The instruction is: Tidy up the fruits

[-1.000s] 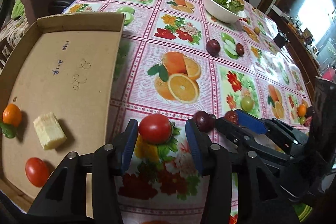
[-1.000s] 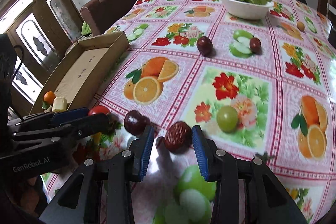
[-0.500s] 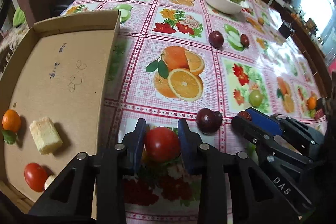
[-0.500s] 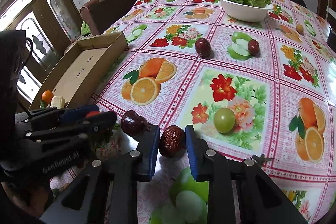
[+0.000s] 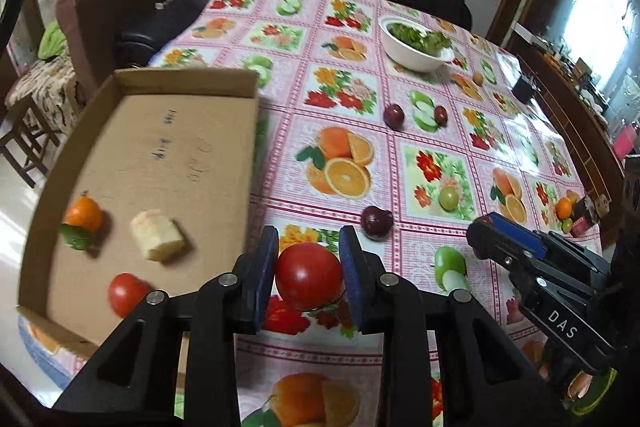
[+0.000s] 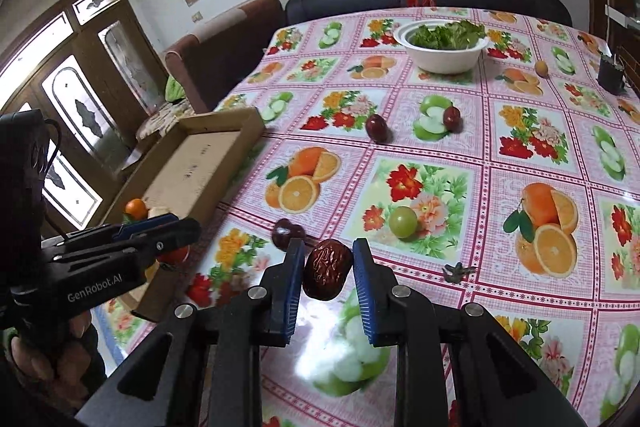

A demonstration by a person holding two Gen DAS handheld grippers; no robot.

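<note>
The left claw (image 5: 308, 269) is clenched on a round, glossy red tomato (image 5: 307, 275), its blue pads pressing both flanks, and the fruit hangs clear of the bench (image 5: 420, 131), which wears a pink checked oilcloth printed with oranges and apples. The right claw (image 6: 326, 273) is likewise clamped on a wrinkled, dark-brown oval date (image 6: 327, 275), held with its long axis roughly upright between the pads. The relation that matters is where the shallow brown cardboard tray (image 5: 188, 77) lies: to the left of both claws, its near wall just beside the left claw's tomato, while the right claw sits farther off with the left claw between it and the tray. The tray already holds a small orange mandarin (image 5: 83, 214), a pale yellow chunk (image 5: 157, 241) and another red tomato (image 5: 126, 294). Judging by this, the left hand is nearer and should cross the tray wall first. A dark red plum (image 5: 376, 222) waits on the bench just beyond the claws.
</note>
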